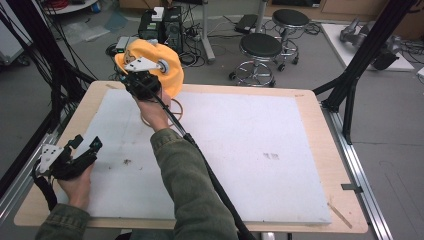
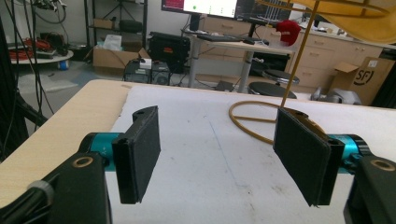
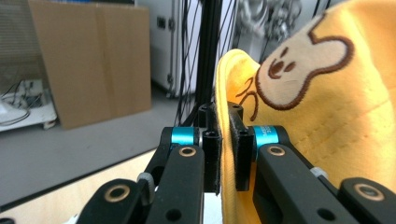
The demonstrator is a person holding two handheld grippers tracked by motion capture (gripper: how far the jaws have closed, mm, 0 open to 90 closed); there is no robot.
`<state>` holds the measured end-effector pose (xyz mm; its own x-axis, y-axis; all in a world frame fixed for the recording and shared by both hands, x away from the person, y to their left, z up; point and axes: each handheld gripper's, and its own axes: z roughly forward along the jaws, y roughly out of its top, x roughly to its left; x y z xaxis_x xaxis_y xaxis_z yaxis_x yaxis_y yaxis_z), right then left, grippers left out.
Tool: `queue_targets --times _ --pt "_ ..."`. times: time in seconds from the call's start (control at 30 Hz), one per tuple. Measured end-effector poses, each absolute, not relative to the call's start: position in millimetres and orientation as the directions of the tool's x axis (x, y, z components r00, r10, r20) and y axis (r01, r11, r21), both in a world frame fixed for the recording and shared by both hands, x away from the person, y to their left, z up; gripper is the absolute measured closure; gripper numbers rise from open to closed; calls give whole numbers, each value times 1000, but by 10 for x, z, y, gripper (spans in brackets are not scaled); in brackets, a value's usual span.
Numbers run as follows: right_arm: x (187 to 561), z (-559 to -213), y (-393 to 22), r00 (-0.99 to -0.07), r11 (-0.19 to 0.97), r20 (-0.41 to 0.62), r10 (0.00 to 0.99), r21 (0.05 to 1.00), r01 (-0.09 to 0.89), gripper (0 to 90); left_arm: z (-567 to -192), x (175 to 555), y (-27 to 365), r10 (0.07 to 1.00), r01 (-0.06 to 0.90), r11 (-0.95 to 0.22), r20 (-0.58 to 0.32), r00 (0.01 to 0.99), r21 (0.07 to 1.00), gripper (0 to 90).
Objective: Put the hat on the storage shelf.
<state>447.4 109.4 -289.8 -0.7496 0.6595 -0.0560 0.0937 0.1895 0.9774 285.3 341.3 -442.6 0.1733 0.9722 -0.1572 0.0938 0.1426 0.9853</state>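
Little can be read here. In the left gripper view, a cardboard box (image 2: 365, 77) at the far right, standing before the wooden cabinets, bears dark letters that read "SF", followed by what may be a curved stroke or bracket; the print is small and partly cut off. In the right gripper view, the yellow cap (image 3: 327, 93) carries an embroidered cartoon face in cream with brown outline, and beside it a brown stitched mark that may be a character, too distorted to read. The monitor (image 2: 205, 6) at the top of the left gripper view shows a bright window, its text illegible.
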Motion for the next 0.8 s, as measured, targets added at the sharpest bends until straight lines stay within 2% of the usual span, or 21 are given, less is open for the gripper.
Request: queue_targets --times 0.3,0.77,0.8 --pt "4531 -3023 1161 -747 259 -58 662 953 156 852 -4424 2850 3412 972 93 141 -155 175 986 320" --pt "4562 -3082 1198 -741 295 -38 671 930 219 831 -4427 2853 3400 971 97 138 -154 182 986 321" --pt "4564 -3080 1196 -742 292 -32 670 930 224 803 -4428 2853 3400 971 98 138 -154 182 986 321"
